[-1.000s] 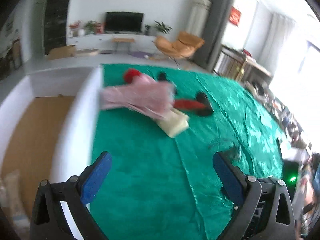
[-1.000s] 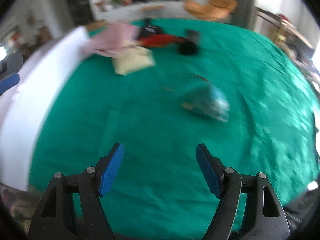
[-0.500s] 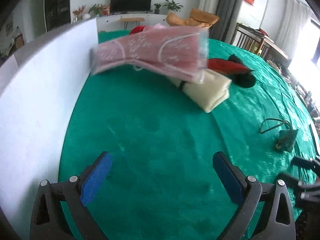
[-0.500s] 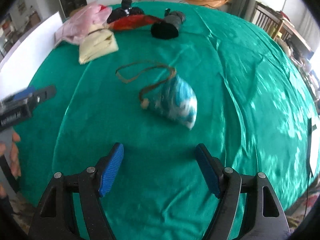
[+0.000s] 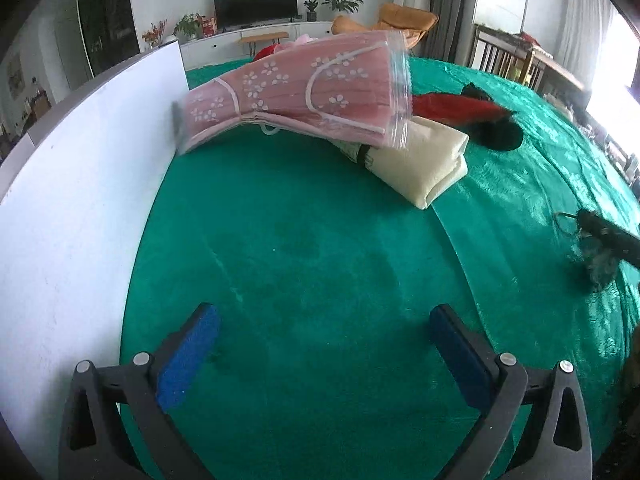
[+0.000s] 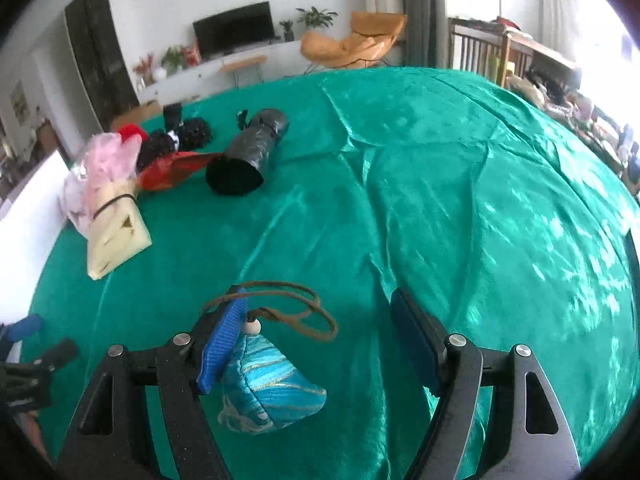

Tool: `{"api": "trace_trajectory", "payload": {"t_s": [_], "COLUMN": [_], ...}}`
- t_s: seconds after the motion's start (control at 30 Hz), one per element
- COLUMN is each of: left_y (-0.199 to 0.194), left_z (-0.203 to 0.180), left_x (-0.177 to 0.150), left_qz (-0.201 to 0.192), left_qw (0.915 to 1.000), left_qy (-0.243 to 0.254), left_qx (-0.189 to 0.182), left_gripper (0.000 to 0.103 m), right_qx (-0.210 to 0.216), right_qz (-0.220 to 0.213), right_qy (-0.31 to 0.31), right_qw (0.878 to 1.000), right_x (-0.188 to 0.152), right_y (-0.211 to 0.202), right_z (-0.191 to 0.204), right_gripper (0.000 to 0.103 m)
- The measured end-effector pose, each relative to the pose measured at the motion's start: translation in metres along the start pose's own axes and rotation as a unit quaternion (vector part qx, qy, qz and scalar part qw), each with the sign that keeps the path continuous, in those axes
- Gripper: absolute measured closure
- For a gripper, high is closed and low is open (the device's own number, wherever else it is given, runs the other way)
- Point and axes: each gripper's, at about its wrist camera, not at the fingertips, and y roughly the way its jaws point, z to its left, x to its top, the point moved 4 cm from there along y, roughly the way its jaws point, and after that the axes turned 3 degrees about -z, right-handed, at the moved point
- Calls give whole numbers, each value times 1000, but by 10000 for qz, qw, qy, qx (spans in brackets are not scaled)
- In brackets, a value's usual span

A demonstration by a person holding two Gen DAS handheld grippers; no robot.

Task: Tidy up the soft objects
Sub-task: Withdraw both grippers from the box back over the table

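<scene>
My right gripper (image 6: 320, 344) is open over a blue striped drawstring pouch (image 6: 272, 384). The pouch lies on the green cloth (image 6: 440, 200) between the fingers, against the left pad, with a wide gap to the right pad. Its brown cord (image 6: 304, 312) loops ahead of it. My left gripper (image 5: 324, 356) is open and empty, low over the cloth beside the white board (image 5: 80, 200). Ahead of it a pink floral bundle in a clear bag (image 5: 304, 92) rests on a cream pouch (image 5: 420, 164). The right gripper's tip (image 5: 612, 236) shows blurred at that view's right edge.
A black roll (image 6: 248, 152), a red soft item (image 6: 172, 168) and black fuzzy pieces (image 6: 192, 136) lie at the far left of the cloth beside the pink bundle (image 6: 104, 164) and cream pouch (image 6: 116, 236). The cloth's right half is wrinkled. Room furniture stands beyond.
My right gripper has closed in on the blue pouch, which now sits between its open fingers. The left gripper sank toward the cloth near the pink bundle, then held still.
</scene>
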Motion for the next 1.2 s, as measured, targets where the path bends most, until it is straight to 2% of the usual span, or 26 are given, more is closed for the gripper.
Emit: {"api": "trace_trajectory", "payload": {"t_s": [0.13,0.2,0.27,0.37,0.5,0.77,1.03,1.2], "left_y": [0,0,0,0,0,0,0,0], "left_z": [1,1,1,1,1,1,1,1], "left_x": [0,0,0,0,0,0,0,0], "left_qz": [-2,-1,-1,-1,1,3,5,6], "left_qw": [10000,10000,10000,10000,10000,10000,10000,10000], "left_qy": [-7,-3,-3,-4,-2,-2,0,-1], "left_qx": [-13,-10,-10,-11,-9,-7,-2,-5], "left_gripper": [0,0,0,0,0,0,0,0], "right_qx": [-138,-236,-470,-575,-713,-1004,-1207,-1211], "right_qz": [-566,-684,-520,-198,-81,121,308,311], "right_qy": [96,307,522,981,1259,970,665,660], "right_qw": [9983,9969,9962,9933,9895,9901,9900,9900], "right_x": [11,15,14,11,9,5,4,4], "right_y": [-19,-23,-18,-7,-3,2,9,9], "right_z": [-12,-25,-39,-61,-77,-74,-66,-66], "right_gripper": [26,26,26,26,26,25,19,19]}}
